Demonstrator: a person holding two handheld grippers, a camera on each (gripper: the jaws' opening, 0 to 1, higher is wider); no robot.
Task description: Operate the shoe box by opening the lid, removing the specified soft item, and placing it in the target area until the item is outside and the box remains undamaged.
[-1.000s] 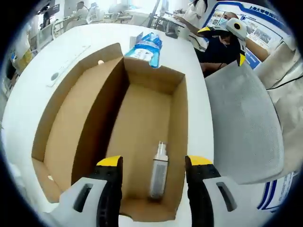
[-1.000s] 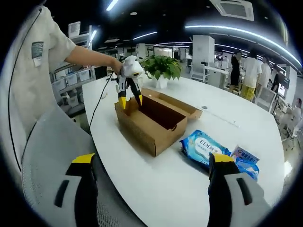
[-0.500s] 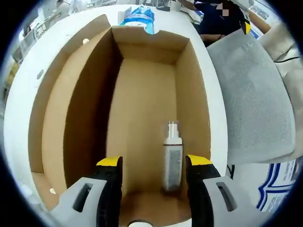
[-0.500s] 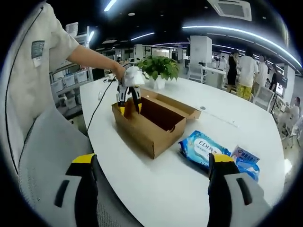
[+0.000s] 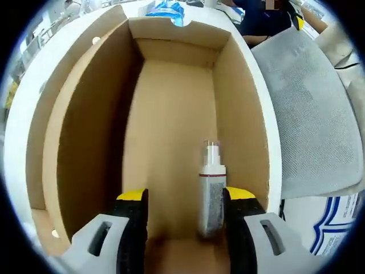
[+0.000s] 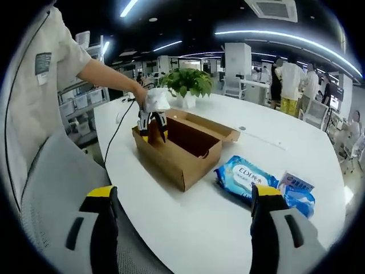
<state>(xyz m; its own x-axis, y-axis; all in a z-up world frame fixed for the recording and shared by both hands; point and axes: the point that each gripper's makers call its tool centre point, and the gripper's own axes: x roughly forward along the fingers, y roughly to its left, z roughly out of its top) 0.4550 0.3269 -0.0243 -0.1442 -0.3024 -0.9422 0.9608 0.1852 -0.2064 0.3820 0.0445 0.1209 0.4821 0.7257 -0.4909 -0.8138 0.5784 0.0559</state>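
Left tool (image 5: 180, 197), jaws apart, reaches into the open shoe box (image 5: 165, 114) beside a bottle (image 5: 211, 194); right tool (image 6: 182, 197) hangs spread wide.

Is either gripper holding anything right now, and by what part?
Nothing. The left gripper is open inside the box, jaws straddling the bottle; the right gripper is open, empty.

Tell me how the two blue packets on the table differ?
The larger blue pack lies nearer the open shoe box and reads EDI; the smaller blue pack lies beyond it, partly behind the right gripper's jaw. Both are soft, blue and white, and rest on the white table.
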